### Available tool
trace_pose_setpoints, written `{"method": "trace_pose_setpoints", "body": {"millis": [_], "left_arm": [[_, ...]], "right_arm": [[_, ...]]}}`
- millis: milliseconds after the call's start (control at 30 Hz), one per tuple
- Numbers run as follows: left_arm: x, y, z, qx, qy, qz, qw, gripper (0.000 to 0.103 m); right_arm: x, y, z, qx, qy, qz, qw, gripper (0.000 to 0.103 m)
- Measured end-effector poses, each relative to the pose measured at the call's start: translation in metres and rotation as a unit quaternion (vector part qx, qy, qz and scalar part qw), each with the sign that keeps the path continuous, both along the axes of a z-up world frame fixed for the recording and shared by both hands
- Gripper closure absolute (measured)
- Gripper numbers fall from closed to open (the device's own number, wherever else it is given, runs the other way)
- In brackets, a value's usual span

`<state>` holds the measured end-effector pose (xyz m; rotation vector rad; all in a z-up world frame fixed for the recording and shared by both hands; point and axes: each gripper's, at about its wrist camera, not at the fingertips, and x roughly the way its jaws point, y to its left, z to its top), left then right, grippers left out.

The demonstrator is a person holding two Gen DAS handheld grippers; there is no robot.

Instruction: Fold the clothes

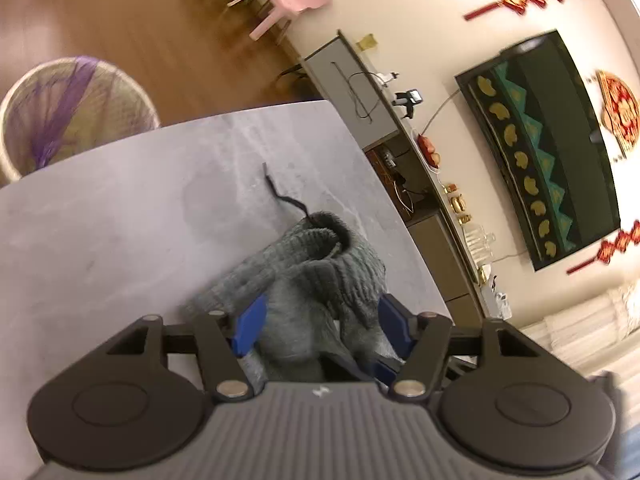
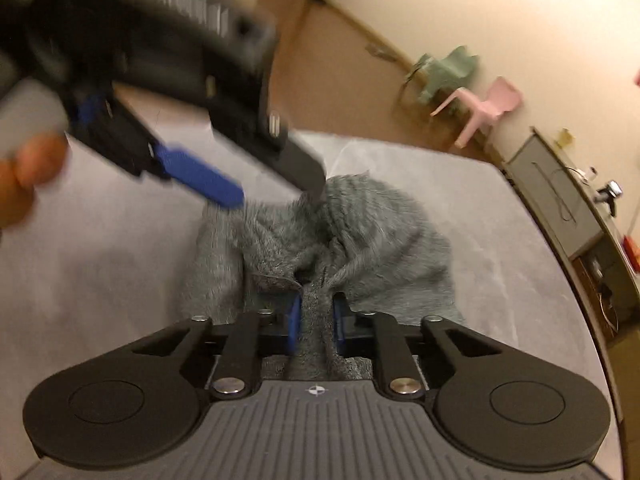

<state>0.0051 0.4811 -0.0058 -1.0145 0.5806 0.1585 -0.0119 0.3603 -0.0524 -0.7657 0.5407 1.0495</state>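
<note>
A: Grey knit garment [image 2: 352,236], bunched, lies on the pale tabletop [image 2: 100,260] near its right edge; black cord [image 1: 284,196] trails from it.

B: Right hand-held gripper [image 2: 314,320]?

A: Clenched on a fold of the knit. Left hand-held gripper [image 1: 320,320]: blue fingers [image 1: 250,328] spread wide, knit between them, not pinched.

B: Surroundings?

A: Wicker basket [image 1: 76,112] beyond the tabletop.

Wood floor [image 1: 120,20], pink chair [image 1: 288,0], wall-mounted TV [image 1: 552,152]
</note>
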Motion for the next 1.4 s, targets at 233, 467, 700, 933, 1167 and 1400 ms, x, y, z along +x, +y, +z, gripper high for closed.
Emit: {"method": "trace_pose_setpoints", "body": {"millis": [233, 467, 700, 933, 1167, 1400], "left_arm": [[0.047, -0.014, 0.009, 0.097, 0.022, -0.048, 0.9938, 0.029], [0.048, -0.013, 0.02, 0.171, 0.006, -0.053, 0.9839, 0.033], [0.058, -0.018, 0.014, 0.151, -0.032, -0.174, 0.9725, 0.081], [0.027, -0.001, 0.044, 0.051, -0.185, -0.184, 0.9641, 0.095], [0.026, 0.039, -0.007, -0.006, -0.081, -0.158, 0.9842, 0.088], [0.019, 0.004, 0.01, 0.115, -0.061, -0.17, 0.9768, 0.027]], "right_arm": [[-0.02, -0.052, 0.03, 0.091, 0.043, -0.03, 0.994, 0.089], [-0.043, -0.086, 0.021, 0.095, 0.06, -0.056, 0.992, 0.085], [-0.041, -0.068, 0.004, 0.078, 0.08, -0.049, 0.993, 0.075], [-0.008, -0.038, -0.023, 0.066, 0.07, -0.105, 0.99, 0.075], [0.006, -0.036, -0.022, 0.088, 0.151, -0.142, 0.974, 0.058], [-0.016, -0.057, -0.016, 0.108, 0.134, -0.133, 0.976, 0.057]]}}
